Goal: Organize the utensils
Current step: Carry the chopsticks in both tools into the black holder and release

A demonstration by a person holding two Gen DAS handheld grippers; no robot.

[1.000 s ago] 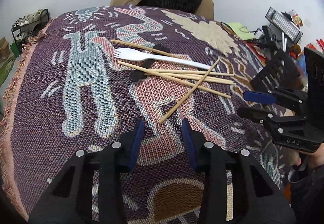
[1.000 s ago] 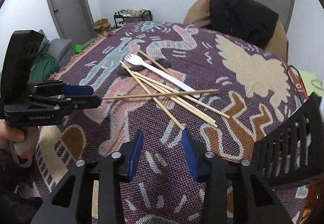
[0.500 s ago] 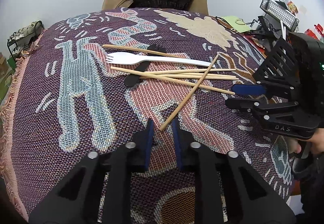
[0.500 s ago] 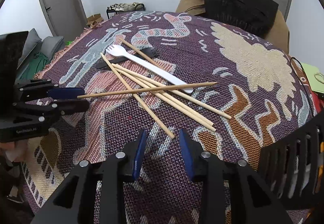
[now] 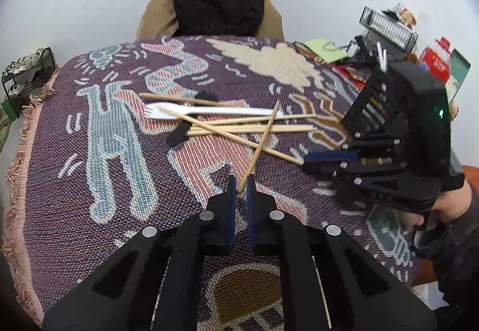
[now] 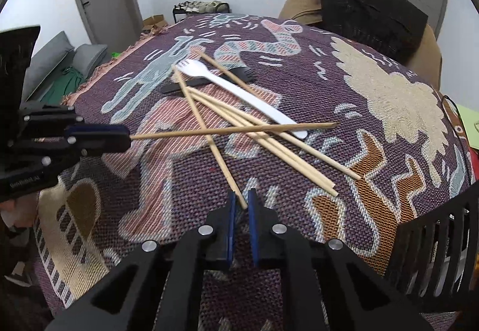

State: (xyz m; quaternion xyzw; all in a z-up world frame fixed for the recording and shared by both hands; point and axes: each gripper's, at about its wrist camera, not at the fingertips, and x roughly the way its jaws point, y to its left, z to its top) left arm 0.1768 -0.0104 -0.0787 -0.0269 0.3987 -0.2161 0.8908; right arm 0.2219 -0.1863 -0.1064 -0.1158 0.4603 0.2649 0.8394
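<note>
Several wooden chopsticks (image 5: pixel 248 129) lie crossed on the patterned cloth with a white plastic fork (image 5: pixel 209 112) and a black fork (image 5: pixel 182 133). My left gripper (image 5: pixel 241 186) is shut on the near end of one chopstick (image 5: pixel 262 142), which slants over the pile. My right gripper (image 6: pixel 240 201) is shut on the near end of another chopstick (image 6: pixel 206 133). In the right wrist view the left gripper (image 6: pixel 119 138) holds its chopstick (image 6: pixel 239 130) at the left. The white fork (image 6: pixel 239 94) and black fork (image 6: pixel 206 81) lie behind.
A black slotted utensil holder (image 5: pixel 374 103) stands at the table's right; its wall shows in the right wrist view (image 6: pixel 434 253). A chair with a black jacket (image 5: pixel 215 7) stands behind the table. Clutter (image 5: pixel 389 28) sits at the far right.
Both grippers have moved forward to the pile and closed, each on the near end of a chopstick.
</note>
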